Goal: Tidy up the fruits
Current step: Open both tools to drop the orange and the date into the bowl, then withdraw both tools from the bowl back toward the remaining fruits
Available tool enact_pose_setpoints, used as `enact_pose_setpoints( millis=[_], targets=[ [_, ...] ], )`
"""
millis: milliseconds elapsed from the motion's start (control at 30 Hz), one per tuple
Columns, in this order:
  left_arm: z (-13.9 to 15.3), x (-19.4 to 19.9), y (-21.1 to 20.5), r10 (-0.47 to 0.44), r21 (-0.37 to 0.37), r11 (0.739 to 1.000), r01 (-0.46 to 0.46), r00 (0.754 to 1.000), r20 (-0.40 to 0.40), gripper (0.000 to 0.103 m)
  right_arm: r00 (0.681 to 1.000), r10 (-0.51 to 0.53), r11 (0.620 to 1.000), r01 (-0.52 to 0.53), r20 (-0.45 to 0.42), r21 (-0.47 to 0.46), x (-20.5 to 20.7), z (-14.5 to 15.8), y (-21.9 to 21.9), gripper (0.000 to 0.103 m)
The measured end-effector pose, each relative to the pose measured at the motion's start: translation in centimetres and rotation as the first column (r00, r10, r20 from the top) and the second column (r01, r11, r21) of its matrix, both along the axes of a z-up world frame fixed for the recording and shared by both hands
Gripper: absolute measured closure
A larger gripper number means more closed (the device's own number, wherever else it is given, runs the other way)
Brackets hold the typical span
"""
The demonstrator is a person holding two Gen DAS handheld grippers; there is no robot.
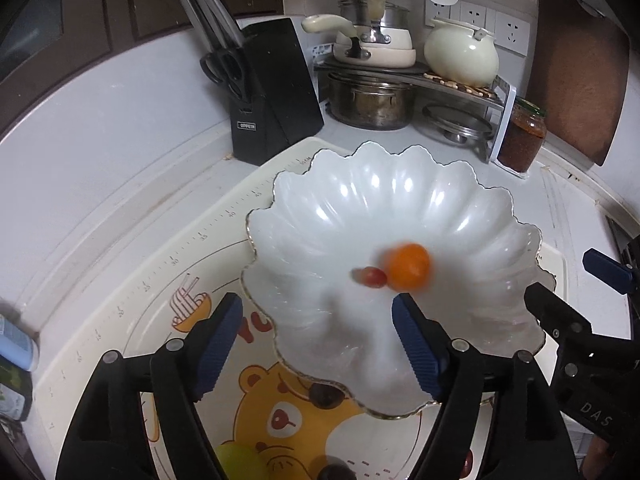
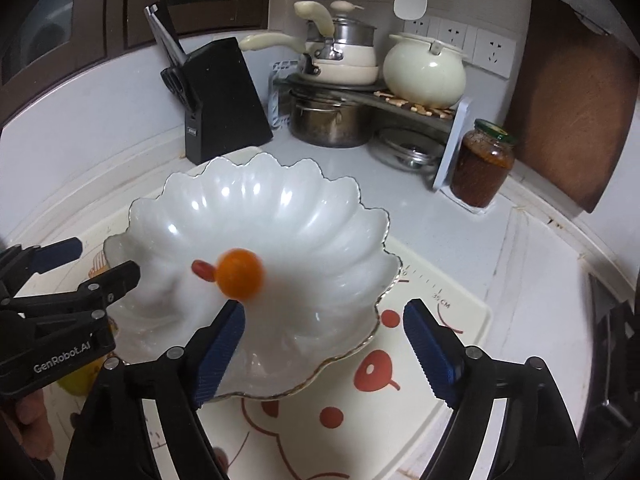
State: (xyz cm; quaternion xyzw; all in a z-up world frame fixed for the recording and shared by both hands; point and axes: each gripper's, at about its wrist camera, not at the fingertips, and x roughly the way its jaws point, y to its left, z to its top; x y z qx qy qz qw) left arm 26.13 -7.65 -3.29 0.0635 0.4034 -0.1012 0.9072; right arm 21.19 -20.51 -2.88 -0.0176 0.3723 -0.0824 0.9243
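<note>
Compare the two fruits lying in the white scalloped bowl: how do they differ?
The orange fruit is round and bright orange; the red fruit is oblong and dark red. The orange fruit is clearly the larger, the red fruit far smaller. In the right wrist view the orange fruit sits right of the red fruit, and they appear to touch. Both lie near the middle of the bowl, blurred, held by neither hand-held gripper.

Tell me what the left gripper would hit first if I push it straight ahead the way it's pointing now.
Most likely the white scalloped bowl: the open left gripper points into its basin, toward the small red fruit and the orange fruit. Depth is unclear, so bowl or fruit could come first.
</note>
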Motion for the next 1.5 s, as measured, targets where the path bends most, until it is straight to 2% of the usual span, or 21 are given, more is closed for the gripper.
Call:
enact_pose_setpoints(
  millis=[67,267,867,1500],
  targets=[
    [0.2,-0.3,0.2,0.011,0.007,1.0,-0.011,1.0,0.009,0.016,1.0,0.0,1.0,0.0,0.003,0.001,-0.2,0.1,0.0,0.021],
    [0.9,-1.5,0.6,0.035,0.036,0.999,-0.037,0.999,0.036,0.009,1.0,-0.007,1.0,0.007,0.018,0.007,-1.1,0.5,0.2,0.021],
    [2.9,-6.0,2.9,0.084,0.024,0.996,-0.086,0.994,0.067,0.009,0.997,0.027,0.999,-0.028,0.066,0.017,-5.1,2.3,2.1,0.021],
    [0.9,-11.5,5.9,0.147,0.01,0.989,-0.147,0.988,0.053,0.009,0.995,0.076,0.997,-0.078,0.071,0.017,-8.8,0.5,4.5,0.021]
  ],
)
